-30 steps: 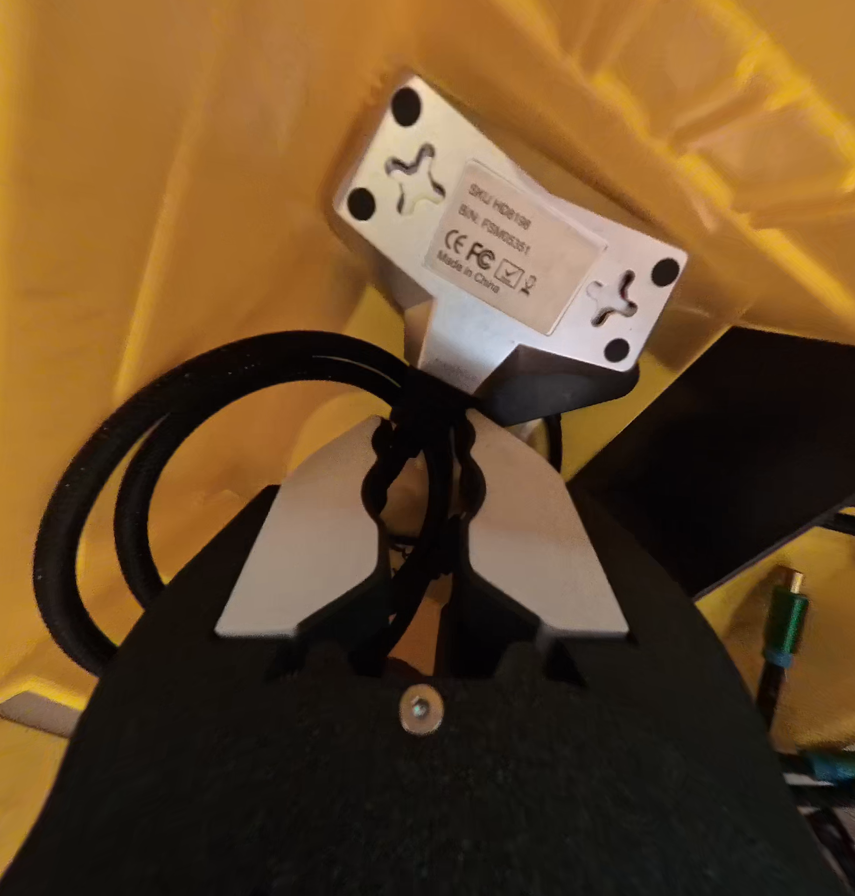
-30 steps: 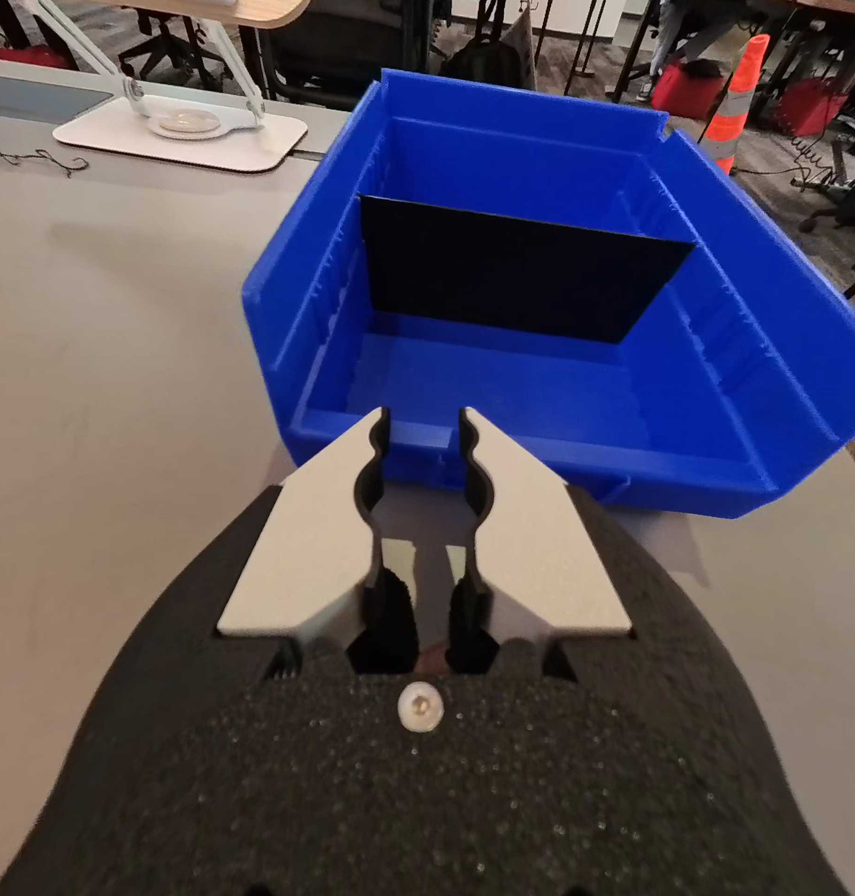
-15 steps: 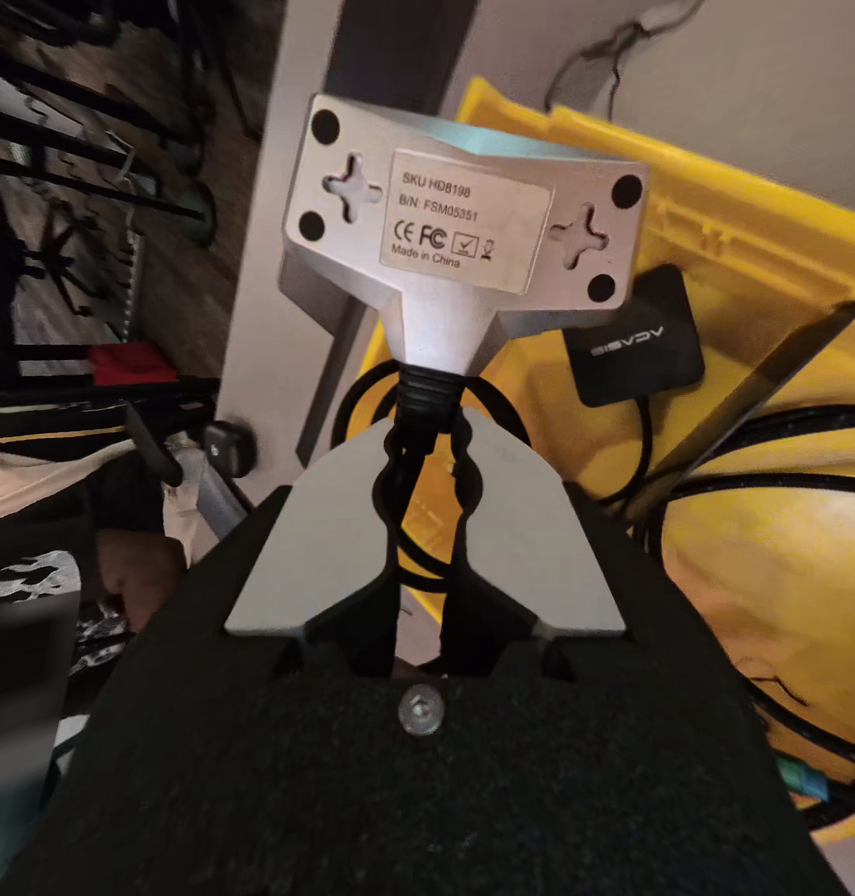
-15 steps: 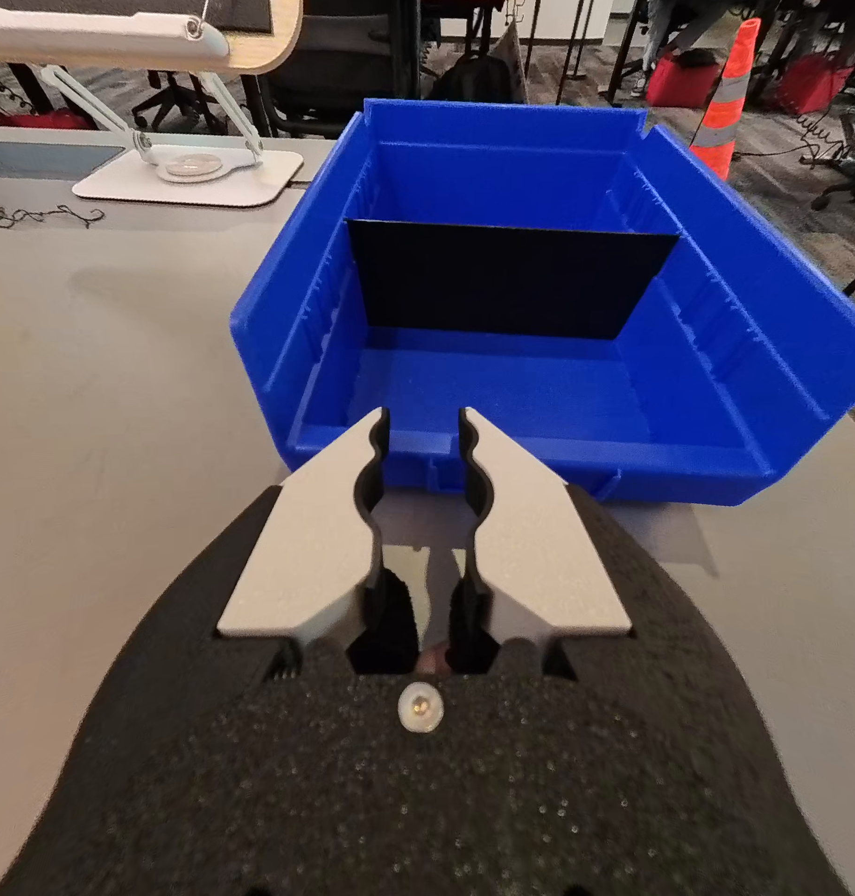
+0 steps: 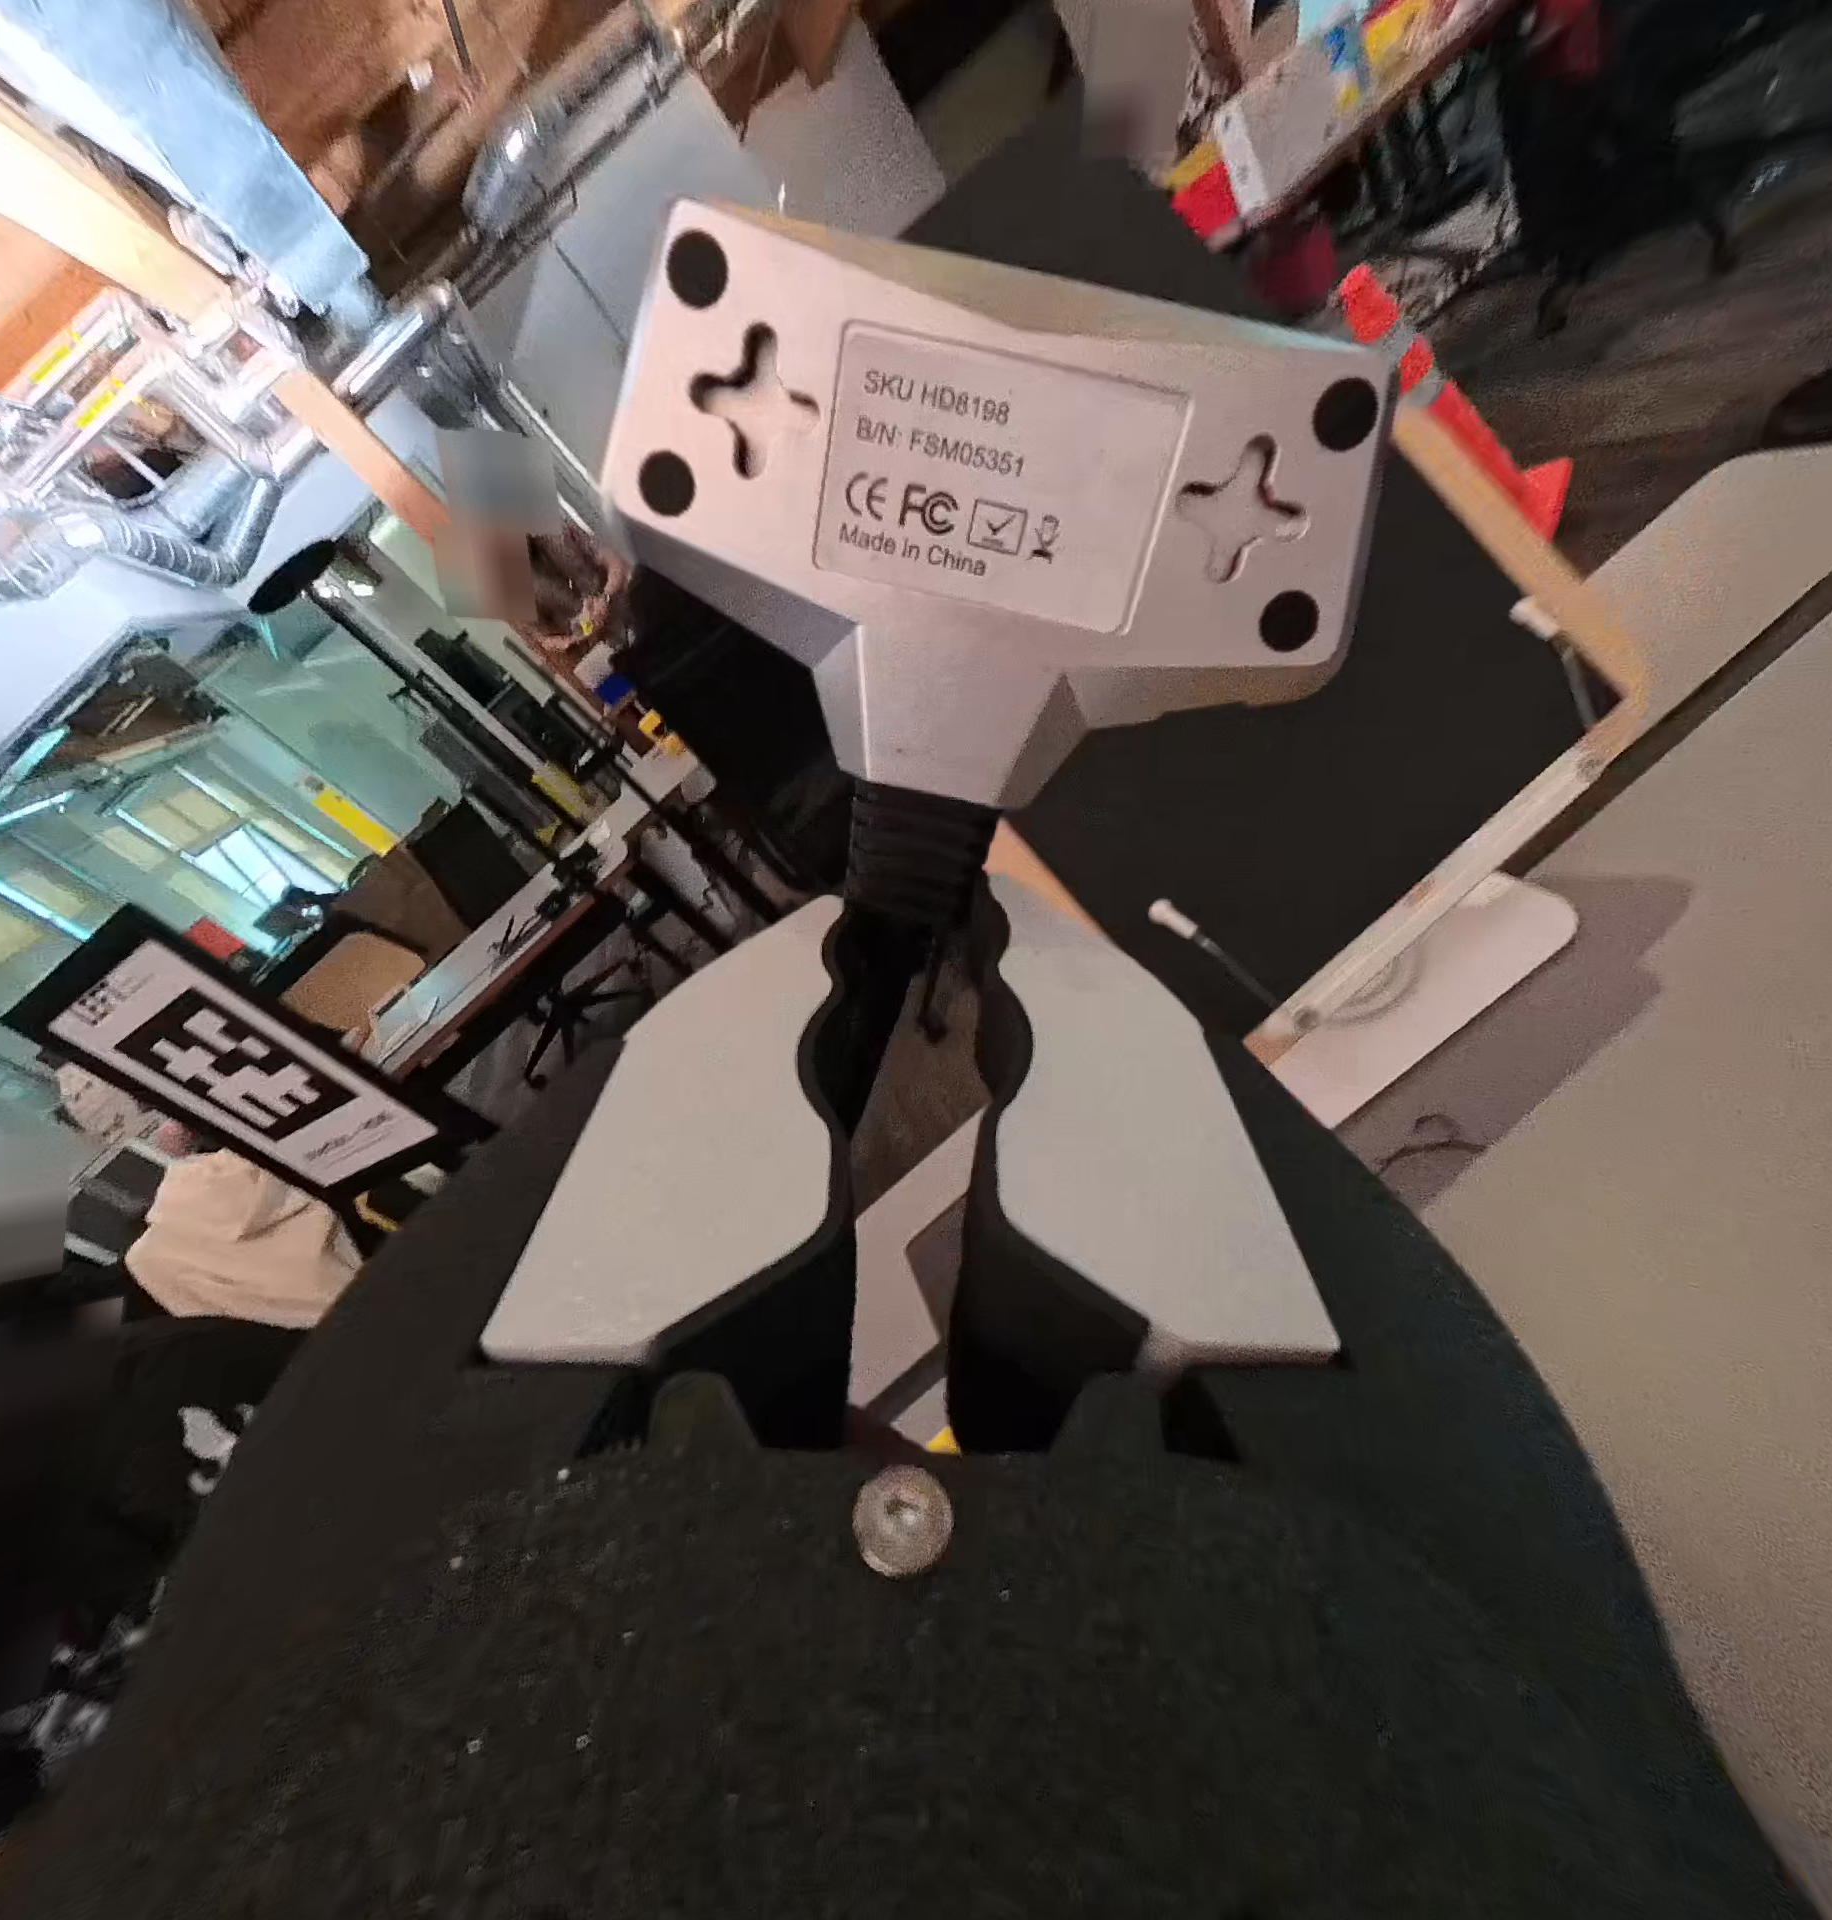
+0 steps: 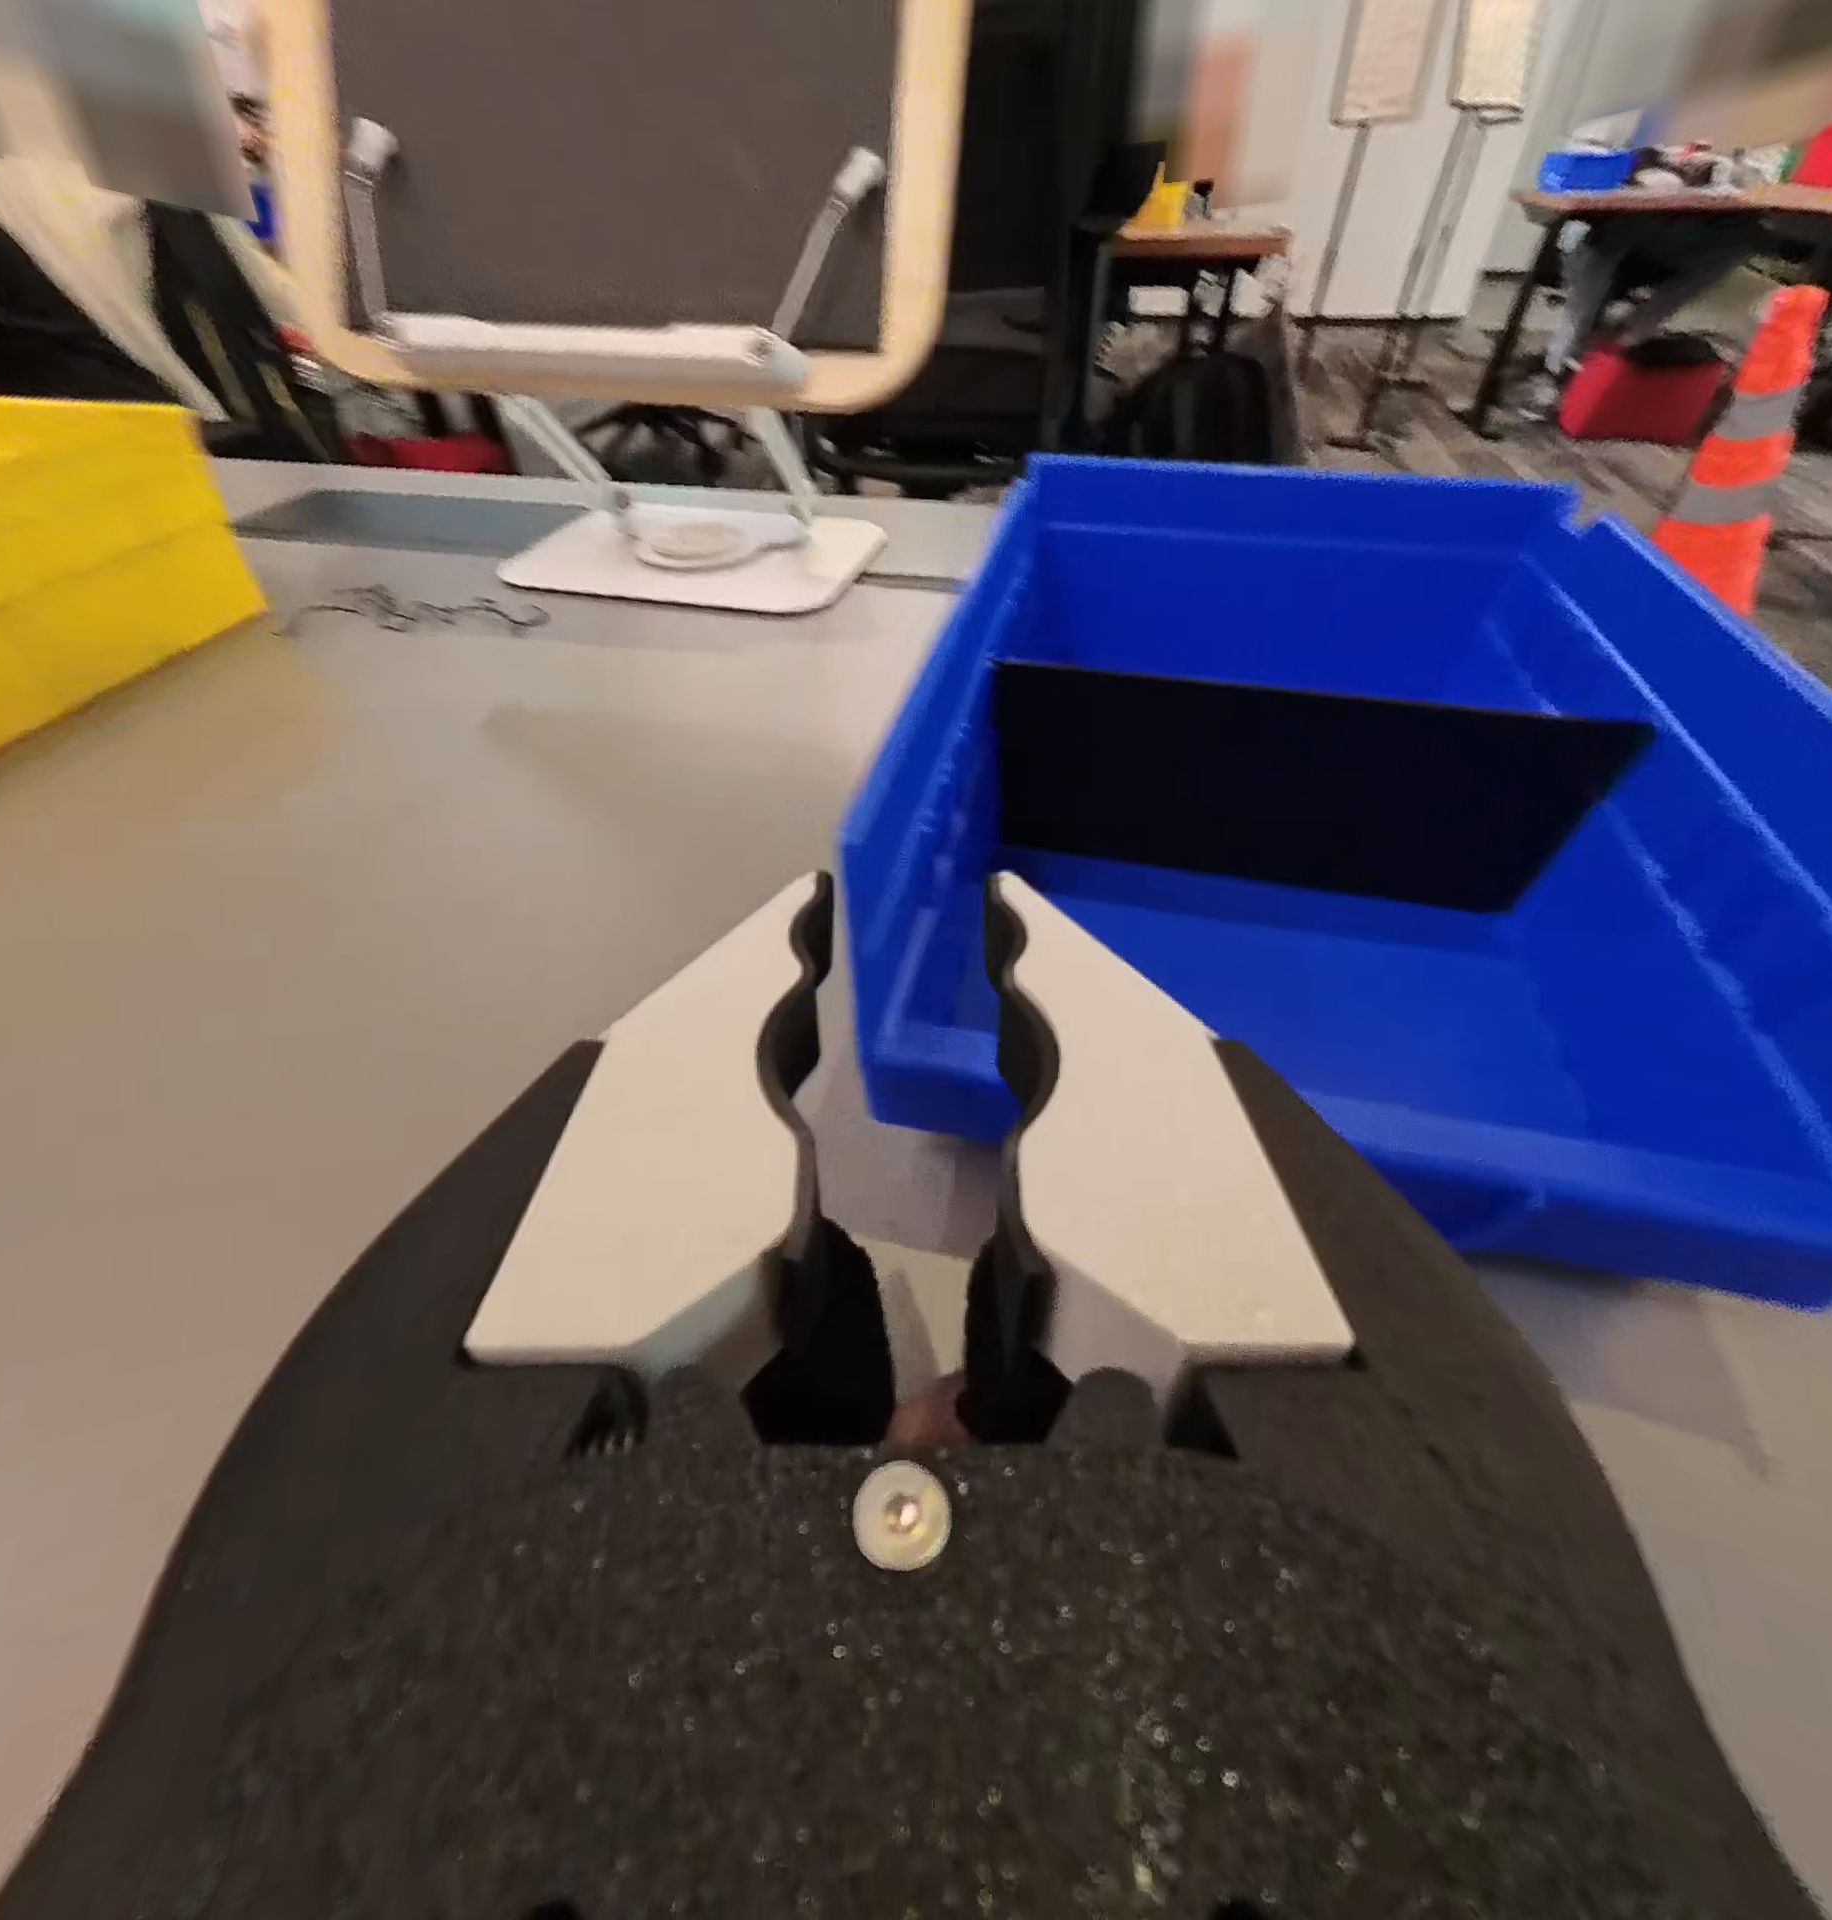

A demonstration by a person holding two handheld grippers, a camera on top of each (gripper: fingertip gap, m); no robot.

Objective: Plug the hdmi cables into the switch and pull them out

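Switch (image 5: 995,499), clamped by left gripper (image 5: 912,935), now lifted clear of yellow bin (image 6: 70,561); right gripper (image 6: 907,904) narrow, empty.

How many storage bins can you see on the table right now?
2. A blue bin sits just ahead of the right gripper; a yellow bin is at the far left edge, mostly cropped. Others may be out of frame.

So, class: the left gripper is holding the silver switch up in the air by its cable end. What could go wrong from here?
1. The left gripper pinches only the black strain relief below the switch, so the heavy body may swing or slip.
2. Carrying it by the cable could strain that joint.
3. The right gripper is open and empty near the blue bin, giving no support if the switch drops.
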